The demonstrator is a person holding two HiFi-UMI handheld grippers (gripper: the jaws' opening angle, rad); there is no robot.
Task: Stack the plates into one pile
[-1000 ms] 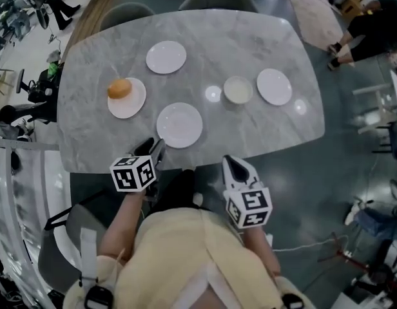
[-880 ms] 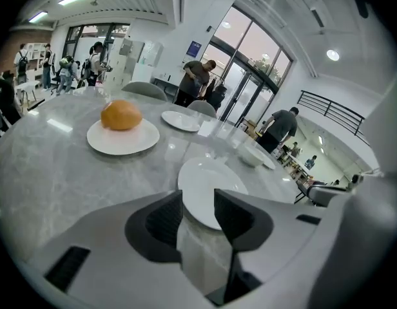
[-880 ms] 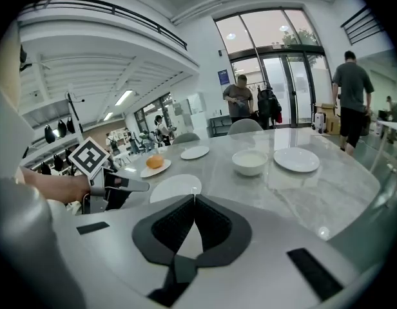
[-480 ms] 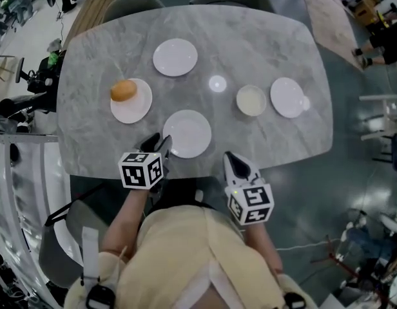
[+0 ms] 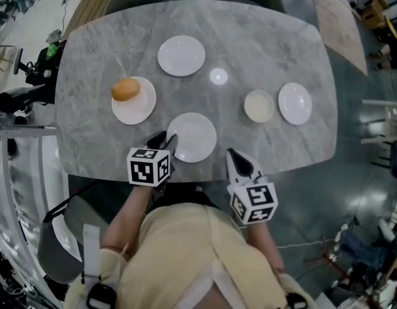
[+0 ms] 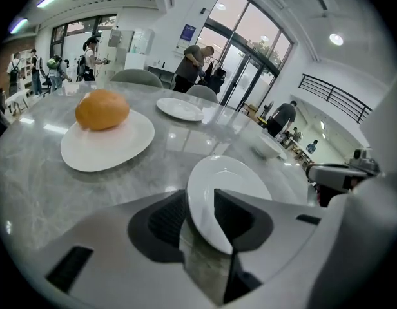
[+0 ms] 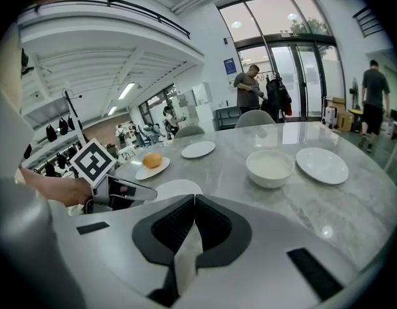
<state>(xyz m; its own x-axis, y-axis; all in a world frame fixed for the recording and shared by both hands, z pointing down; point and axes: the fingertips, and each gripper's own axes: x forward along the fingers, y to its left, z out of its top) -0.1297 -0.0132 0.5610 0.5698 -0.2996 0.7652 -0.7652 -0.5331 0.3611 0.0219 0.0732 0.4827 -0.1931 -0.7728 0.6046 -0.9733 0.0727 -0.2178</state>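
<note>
Four round glossy plates (image 5: 193, 137) on veined marble (image 5: 250, 37); left claw (image 5: 165, 138) wide, right claw (image 5: 232, 154) closed.

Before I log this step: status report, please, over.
Left gripper open, astride rim of near plate. Right gripper shut, empty. No plates stacked yet. Orange food sits on left plate.

bread roll (image 5: 125, 89), white bowl (image 5: 259, 106)
</note>
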